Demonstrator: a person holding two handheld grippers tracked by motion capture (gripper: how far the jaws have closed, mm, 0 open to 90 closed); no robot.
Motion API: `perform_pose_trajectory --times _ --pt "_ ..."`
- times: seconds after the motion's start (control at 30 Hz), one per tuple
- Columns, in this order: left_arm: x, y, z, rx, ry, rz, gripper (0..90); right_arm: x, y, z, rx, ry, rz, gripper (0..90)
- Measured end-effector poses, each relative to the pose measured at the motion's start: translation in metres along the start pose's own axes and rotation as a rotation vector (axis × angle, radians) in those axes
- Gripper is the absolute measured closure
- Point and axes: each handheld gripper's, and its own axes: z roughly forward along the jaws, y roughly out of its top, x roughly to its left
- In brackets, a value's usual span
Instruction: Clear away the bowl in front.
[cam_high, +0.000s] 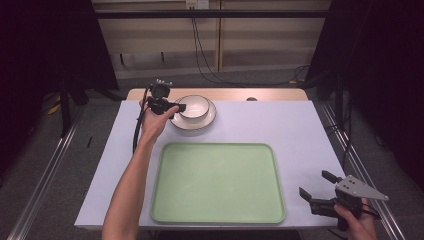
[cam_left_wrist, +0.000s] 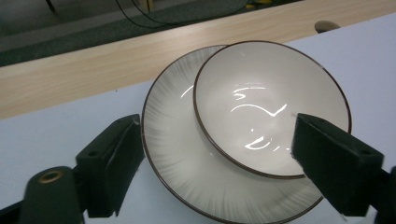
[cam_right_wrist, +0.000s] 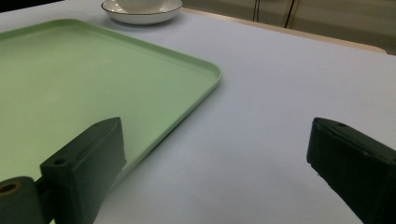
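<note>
Left hand-held gripper (cam_high: 176, 111) is up at the far left part of the table (cam_high: 300, 130), held in the person's left hand (cam_high: 156, 120); a bare arm reaches up to it from the bottom edge; a black cable hangs down from it beside the wrist. Its two black jaws are wide apart and hold nothing; in the left gripper view (cam_left_wrist: 215, 158) one jaw sits at the left rim of the plate (cam_left_wrist: 177, 154) and the other is over the near right side of the bowl (cam_left_wrist: 266, 107); I cannot tell if they touch the dishes. The white bowl sits on the white plate, pushed toward one side, not in the middle; both have a thin dark rim; bright light spots shine inside the bowl; the bottom edge of the plate is cut off in that view. Behind the dishes runs a strip of bare wood.

Next comes the green tray (cam_high: 217, 182), flat in the middle of the table, nearer the person; the dishes are well apart from it, past its far left corner.

At the right, the right hand-held gripper (cam_high: 314, 185) is near the table's near right corner, held in the right hand (cam_high: 357, 225), which is partly cut off by the bottom edge; a grey three-cornered plate sits on top. Its jaws are wide apart too, with nothing between them; in the right gripper view (cam_right_wrist: 215, 158) they are low over the bare table just beside the tray's edge; the bowl and plate show far off at the top, and the bowl's top is cut off.
</note>
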Motion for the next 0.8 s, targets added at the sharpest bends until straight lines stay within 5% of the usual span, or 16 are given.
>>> perform_pose_trajectory --times 0.2,0.4,0.5,0.7,0.73,0.8 --pt "0.009 0.003 0.015 0.041 0.0 -0.068 24.3 0.0 0.0 0.0 -0.005 0.008 0.001 3.9" --pt "0.006 0.003 0.029 0.103 0.012 -0.056 26.2 0.0 -0.001 0.0 -0.004 0.015 -0.002 3.9" --pt "0.005 0.004 0.031 0.095 0.01 -0.074 32.8 0.0 -0.001 -0.001 -0.004 0.016 -0.001 3.9" --pt "-0.001 0.011 0.039 0.151 0.014 -0.046 40.6 0.0 -0.001 -0.001 -0.009 0.016 -0.001 3.9" --pt "-0.001 0.012 0.043 0.164 0.039 -0.061 42.7 0.0 -0.001 0.0 -0.003 0.018 0.0 3.9" --pt "0.001 0.012 0.047 0.181 0.021 -0.072 43.5 0.0 -0.001 -0.001 -0.008 0.02 -0.001 3.9"
